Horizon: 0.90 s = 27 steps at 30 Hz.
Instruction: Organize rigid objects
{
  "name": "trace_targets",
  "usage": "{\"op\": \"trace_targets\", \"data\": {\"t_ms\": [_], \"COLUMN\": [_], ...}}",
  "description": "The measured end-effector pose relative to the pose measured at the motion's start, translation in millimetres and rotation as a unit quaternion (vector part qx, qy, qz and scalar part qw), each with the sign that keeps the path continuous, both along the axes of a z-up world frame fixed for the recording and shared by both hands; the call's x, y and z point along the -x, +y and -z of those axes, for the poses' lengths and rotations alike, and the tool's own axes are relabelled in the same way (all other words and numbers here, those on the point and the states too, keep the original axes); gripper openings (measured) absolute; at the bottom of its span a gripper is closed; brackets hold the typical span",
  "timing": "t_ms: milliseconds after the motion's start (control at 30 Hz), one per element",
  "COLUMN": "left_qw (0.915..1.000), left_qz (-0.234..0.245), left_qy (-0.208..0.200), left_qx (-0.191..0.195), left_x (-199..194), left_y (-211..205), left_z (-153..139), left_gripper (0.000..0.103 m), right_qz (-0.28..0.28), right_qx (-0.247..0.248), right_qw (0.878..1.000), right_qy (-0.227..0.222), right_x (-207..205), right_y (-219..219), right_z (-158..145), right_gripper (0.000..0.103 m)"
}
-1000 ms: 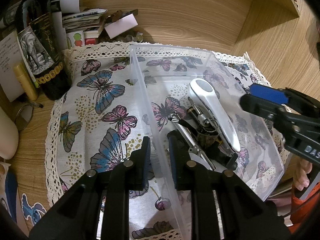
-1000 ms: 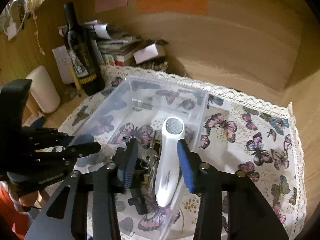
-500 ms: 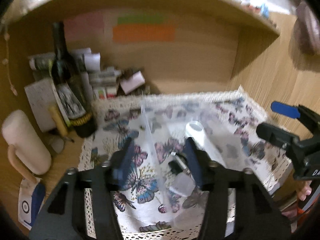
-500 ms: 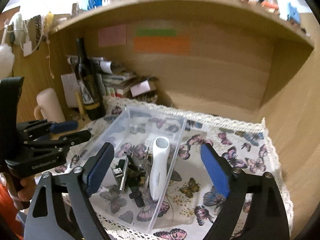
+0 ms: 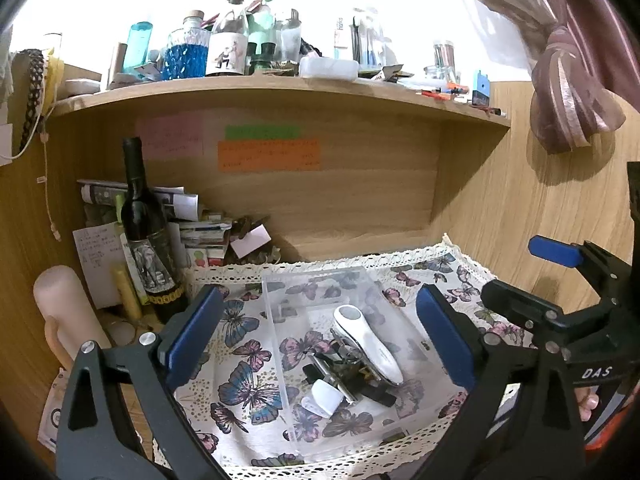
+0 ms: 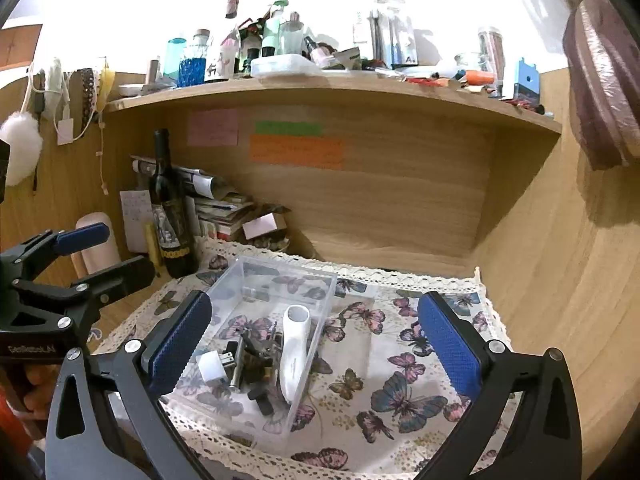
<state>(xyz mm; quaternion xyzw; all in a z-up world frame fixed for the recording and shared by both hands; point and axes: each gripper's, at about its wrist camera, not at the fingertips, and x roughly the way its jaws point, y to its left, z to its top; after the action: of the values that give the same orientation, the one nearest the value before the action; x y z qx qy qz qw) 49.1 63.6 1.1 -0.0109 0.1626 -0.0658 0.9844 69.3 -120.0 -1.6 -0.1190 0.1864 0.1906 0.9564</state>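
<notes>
- Now both tongs, left [image 5: 318,342] and right [image 6: 314,338], having just been opening, are hanging wide and empty, backing off.
- Clear plastic box [image 6: 320,280], holding white handheld device [image 6: 294,354], is sitting on the desk's butterfly cloth [image 6: 400,360]; sorting is looking finished.

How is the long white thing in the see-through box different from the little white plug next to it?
The long white handheld device is slim and curved, with a round grey end; the white plug is short and blocky with metal prongs. The device lies along the right wall of the clear box, reaching toward the far end; the plug sits at the left of the pile, close to the near end. Both are white and lie inside the box, untouched.
</notes>
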Motion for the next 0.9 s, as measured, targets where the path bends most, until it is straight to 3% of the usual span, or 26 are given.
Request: {"op": "trace_targets", "data": {"t_ms": [900], "left_qw": [0.9999], "left_qz": [-0.006], "left_qy": [-0.005], "left_qx": [0.007], "left_x": [6], "left_y": [-1], "left_z": [0], "left_gripper": [0.099], "right_qz": [-0.009], "right_qx": [-0.002], "right_qw": [1.000], "right_qy": [-0.005], "right_x": [10], "right_y": [-3], "right_z": [-3], "right_gripper": [0.103]}}
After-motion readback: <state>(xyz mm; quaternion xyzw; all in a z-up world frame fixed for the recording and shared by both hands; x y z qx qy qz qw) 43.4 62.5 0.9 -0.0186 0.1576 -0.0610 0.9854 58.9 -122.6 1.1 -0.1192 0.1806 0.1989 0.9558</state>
